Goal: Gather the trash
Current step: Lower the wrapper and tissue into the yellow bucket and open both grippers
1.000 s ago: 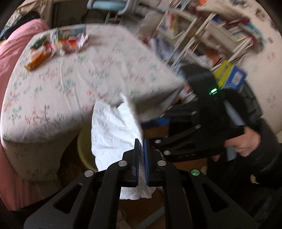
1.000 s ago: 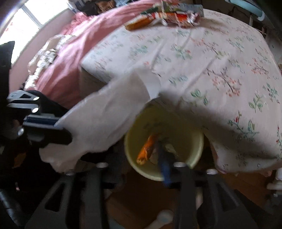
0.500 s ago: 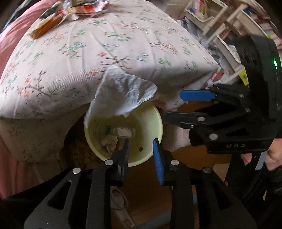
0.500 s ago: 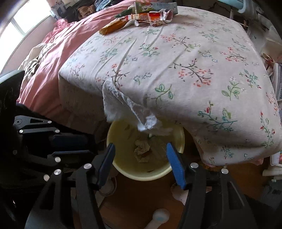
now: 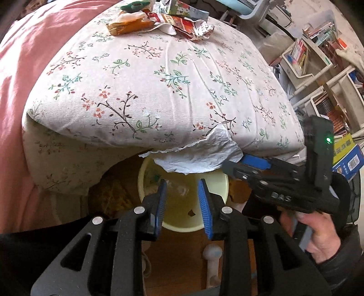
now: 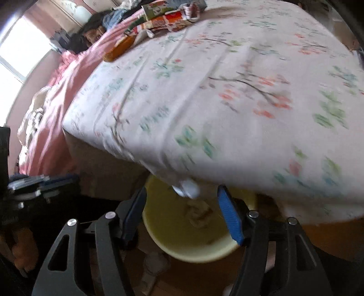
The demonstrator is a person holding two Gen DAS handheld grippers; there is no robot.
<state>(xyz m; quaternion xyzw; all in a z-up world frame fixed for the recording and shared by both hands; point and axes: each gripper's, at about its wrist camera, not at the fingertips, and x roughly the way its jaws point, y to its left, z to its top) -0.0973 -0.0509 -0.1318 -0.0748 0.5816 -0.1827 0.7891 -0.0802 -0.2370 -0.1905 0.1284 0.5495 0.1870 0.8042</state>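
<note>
Both sets of fingers are released and grasp nothing: the left gripper (image 5: 182,200), its jaws having just been opening, and the right gripper (image 6: 184,214) both hang over the yellow bin (image 5: 218,182). The tissue (image 5: 198,154) lies just beyond the left fingertips, draped from the bed (image 5: 159,79) edge over the bin rim, seemingly not yet fully in. The drop looks nearly done; next would likely be reaching far beyond the fingers for the wrappers (image 5: 163,20).
</note>
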